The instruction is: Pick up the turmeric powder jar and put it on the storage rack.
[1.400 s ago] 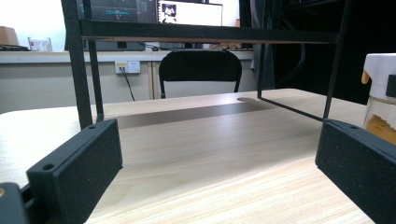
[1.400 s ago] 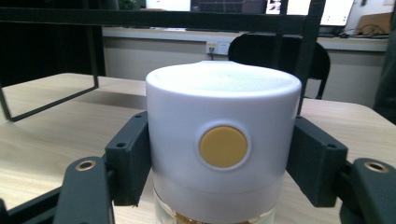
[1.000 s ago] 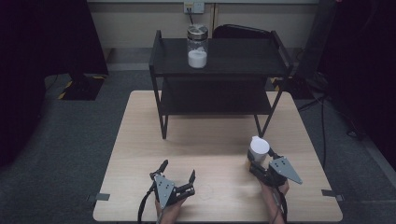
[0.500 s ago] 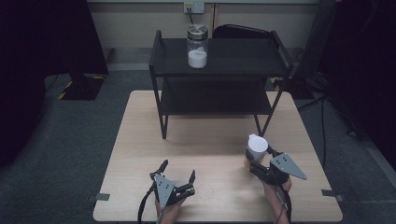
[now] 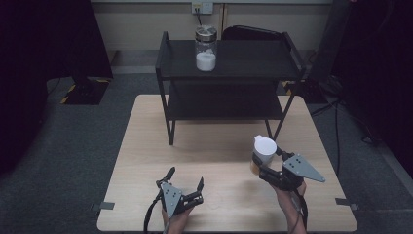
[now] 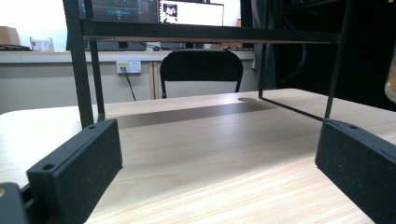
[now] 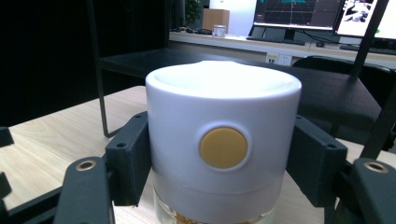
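container (image 7: 223,140): squat round body with a white matte lid, smooth and slightly domed on top, a flat mustard-yellow button (image 7: 223,148) set in the front of the lid. below the lid a clear lower part with something amber inside, seen at the bottom edge of the right gripper view and as a yellowish band in the high view (image 5: 263,152).

right gripper (image 5: 265,165): jaws pinching the container by the sides of its lid, black blocky pads pressed against the white wall on either side. grey three-cornered plate on top, cable trailing back along the hand. container sits at the right front part of the table (image 5: 219,146), just in front of the shelf's right leg; cannot tell whether it touches the table.

left gripper (image 5: 185,183): jaws spread wide, nothing between them, low at the front of the table, left of centre. left gripper view shows the pale wood grain running between the two black jaws.

table: light wood, rectangular, matte. black metal two-tier shelf (image 5: 229,73) stands at its far half, thin legs, flat dark boards. glass jar (image 5: 205,48) with a metal lid on the top tier, left of middle, white powder in its lower third.

left gripper view adds: a black chair (image 6: 201,70) behind the table, a wall socket, monitors above. right gripper view adds: a cardboard box and screens on a far counter.
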{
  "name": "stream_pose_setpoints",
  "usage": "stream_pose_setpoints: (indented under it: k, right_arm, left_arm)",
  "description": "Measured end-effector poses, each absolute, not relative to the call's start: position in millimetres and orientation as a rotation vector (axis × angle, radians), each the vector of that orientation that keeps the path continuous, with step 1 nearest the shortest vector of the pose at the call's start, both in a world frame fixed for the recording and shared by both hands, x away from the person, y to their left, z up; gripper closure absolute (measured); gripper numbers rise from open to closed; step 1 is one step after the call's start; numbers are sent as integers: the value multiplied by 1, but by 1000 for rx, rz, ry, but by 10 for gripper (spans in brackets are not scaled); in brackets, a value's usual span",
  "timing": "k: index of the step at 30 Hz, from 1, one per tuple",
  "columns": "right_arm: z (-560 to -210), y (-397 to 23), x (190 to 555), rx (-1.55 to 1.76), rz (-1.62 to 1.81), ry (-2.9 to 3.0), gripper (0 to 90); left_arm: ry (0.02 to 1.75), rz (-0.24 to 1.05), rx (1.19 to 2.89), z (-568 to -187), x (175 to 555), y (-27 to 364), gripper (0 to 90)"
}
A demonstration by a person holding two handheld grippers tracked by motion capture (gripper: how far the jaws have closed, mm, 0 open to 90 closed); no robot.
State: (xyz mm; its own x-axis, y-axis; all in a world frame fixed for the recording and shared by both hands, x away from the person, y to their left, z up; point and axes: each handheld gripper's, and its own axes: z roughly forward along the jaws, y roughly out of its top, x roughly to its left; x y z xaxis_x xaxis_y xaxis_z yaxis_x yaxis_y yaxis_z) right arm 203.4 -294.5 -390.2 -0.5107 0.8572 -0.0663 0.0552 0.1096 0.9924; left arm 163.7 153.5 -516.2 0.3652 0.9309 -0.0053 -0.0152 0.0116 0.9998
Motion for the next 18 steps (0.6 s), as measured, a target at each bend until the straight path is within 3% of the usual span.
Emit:
stream_pose_setpoints:
  k: [18]
  right_arm:
    - [-335,-315,214,801,1576,1763,306]
  left_arm:
    - [922,932,1344,-516,164,154,0]
